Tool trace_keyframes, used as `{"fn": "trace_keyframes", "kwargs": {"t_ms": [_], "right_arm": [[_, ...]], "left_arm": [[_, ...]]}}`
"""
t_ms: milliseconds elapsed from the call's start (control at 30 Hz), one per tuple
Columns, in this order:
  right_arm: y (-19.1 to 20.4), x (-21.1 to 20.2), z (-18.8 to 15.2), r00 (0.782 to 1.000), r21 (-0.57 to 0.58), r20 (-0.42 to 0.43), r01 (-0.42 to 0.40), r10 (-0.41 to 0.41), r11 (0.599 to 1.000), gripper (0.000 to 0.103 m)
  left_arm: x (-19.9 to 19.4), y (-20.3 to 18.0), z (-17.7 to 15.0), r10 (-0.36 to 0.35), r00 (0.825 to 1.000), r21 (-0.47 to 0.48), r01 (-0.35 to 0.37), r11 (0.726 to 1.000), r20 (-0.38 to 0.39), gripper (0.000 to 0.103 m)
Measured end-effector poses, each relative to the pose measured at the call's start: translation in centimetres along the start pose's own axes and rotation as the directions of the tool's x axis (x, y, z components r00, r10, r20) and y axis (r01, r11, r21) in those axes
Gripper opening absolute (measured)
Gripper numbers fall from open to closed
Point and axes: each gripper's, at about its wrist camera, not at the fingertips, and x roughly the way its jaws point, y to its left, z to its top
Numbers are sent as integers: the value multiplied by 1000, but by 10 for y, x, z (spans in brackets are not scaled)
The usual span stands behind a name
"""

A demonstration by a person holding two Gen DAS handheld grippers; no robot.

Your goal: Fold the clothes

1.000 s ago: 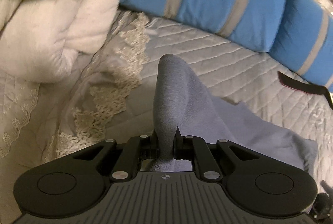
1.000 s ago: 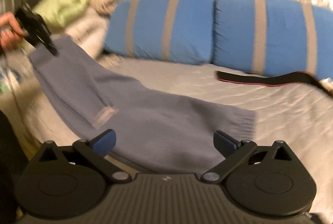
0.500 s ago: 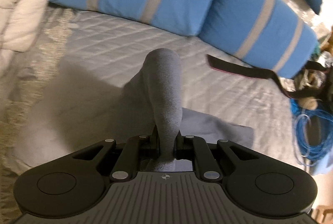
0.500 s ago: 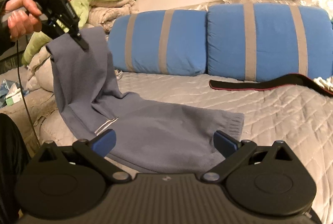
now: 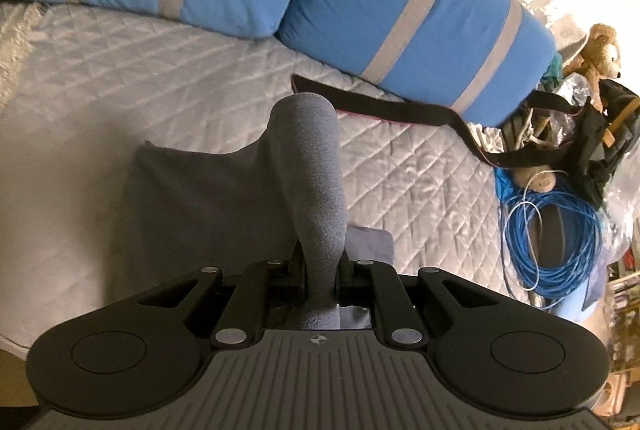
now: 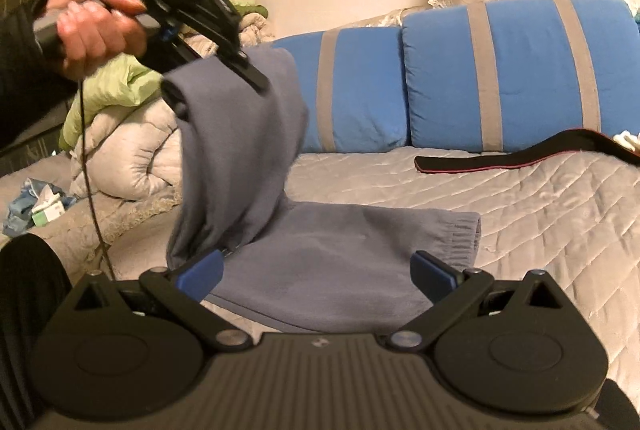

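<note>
A grey-blue fleece garment (image 6: 328, 250) lies on the quilted bed, its ribbed cuff end pointing right. My left gripper (image 5: 320, 270) is shut on one end of the garment (image 5: 308, 170), which bulges up between its fingers. In the right wrist view that left gripper (image 6: 248, 70) is held by a hand up at the left, and the lifted cloth hangs from it over the flat part. My right gripper (image 6: 316, 272) stands open just in front of the garment's near edge, nothing between its blue pads.
Two blue pillows with grey stripes (image 6: 500, 70) line the back of the bed. A black strap (image 6: 500, 160) lies at the right. Folded quilts (image 6: 128, 146) pile at the left. A blue cable coil (image 5: 552, 238) and a teddy bear (image 5: 600, 50) sit beyond the bed's right edge.
The left gripper has carried its end of the garment to the right, over the flat part, so the cloth doubles over. The right gripper has drifted only slightly and stays open.
</note>
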Motion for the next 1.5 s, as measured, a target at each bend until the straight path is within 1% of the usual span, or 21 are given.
{"fn": "trace_keyframes", "kwargs": {"t_ms": [133,300,400,533,567,600,700,733,767,800,833,900,967,1067,1200,1300,1433,1500], "right_arm": [[-17,1,0,999,107,5,-37,37,994,103],[-37,-5,-2,997,238,36,-71,64,969,103],[-40,-9,-3,996,262,57,-85,73,961,103],[-37,-10,-3,996,238,57,-78,66,968,103],[-36,-10,-3,997,229,53,-71,60,971,103],[-34,-9,-3,998,218,46,-62,53,974,103],[-32,-7,-3,999,193,28,-36,31,981,103],[-32,-7,-4,999,188,23,-29,25,982,103],[-32,-6,-4,1000,187,19,-23,20,982,103],[-33,-6,-4,1000,193,18,-20,17,981,103],[-34,-6,-4,1000,199,17,-17,14,980,103],[-36,-6,-5,1000,210,16,-9,5,978,103],[-36,-6,-5,1000,216,15,1,-5,976,103],[-34,-2,-5,1000,206,1,19,-20,978,103],[-27,4,-5,999,173,-16,49,-47,984,103],[-23,9,-4,997,146,-32,71,-67,987,103],[-18,24,-2,990,112,-86,124,-115,986,102],[-19,32,-1,986,120,-109,136,-123,983,98]], "left_arm": [[27,-11,-7,-27,999,7,28,1000,-29,11],[59,-22,-17,-31,997,38,34,999,-71,11],[77,-27,-19,-30,996,50,34,998,-90,11],[97,-33,-20,-33,993,57,40,998,-114,12],[102,-34,-20,-40,992,58,48,997,-121,15],[106,-35,-20,-52,990,52,59,997,-129,22],[112,-36,-21,-130,982,31,135,990,-138,41],[113,-37,-22,-162,978,29,167,985,-134,45],[112,-38,-22,-186,974,33,192,981,-128,58],[109,-38,-23,-194,974,49,201,978,-121,67],[106,-39,-24,-199,974,67,207,976,-111,68],[98,-37,-25,-189,979,119,197,973,-73,70],[90,-30,-24,-170,985,166,171,971,-23,73],[81,-5,-23,-135,989,186,124,975,50,79],[73,41,-22,-96,988,144,79,986,121,79],[74,73,-24,-67,986,102,52,993,150,79],[77,111,-29,-68,982,56,59,997,176,80],[75,123,-33,-87,977,41,80,996,195,79]]}}
